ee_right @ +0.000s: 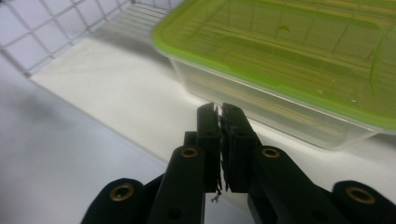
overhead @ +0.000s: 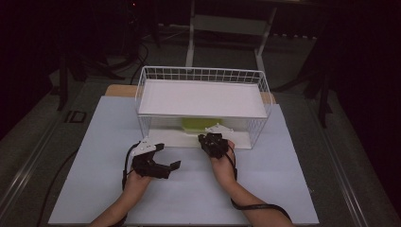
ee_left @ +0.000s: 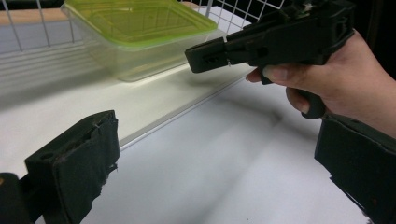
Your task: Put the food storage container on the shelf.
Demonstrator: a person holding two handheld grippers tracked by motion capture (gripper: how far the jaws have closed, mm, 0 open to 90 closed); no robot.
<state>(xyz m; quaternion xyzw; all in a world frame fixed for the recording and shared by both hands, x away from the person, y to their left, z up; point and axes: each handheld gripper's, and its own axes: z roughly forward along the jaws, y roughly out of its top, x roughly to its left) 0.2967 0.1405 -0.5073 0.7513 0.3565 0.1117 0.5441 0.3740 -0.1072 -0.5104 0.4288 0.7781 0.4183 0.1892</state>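
While unlabelled, green-lidded container (ee_right: 299, 60) faces right gripper (ee_right: 220, 109).

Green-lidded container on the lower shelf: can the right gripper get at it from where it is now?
Probably yes. The right gripper sits just in front of the green-lidded container, with nothing between them on the open front of the wire rack. Its jaws are shut, so they must open first.
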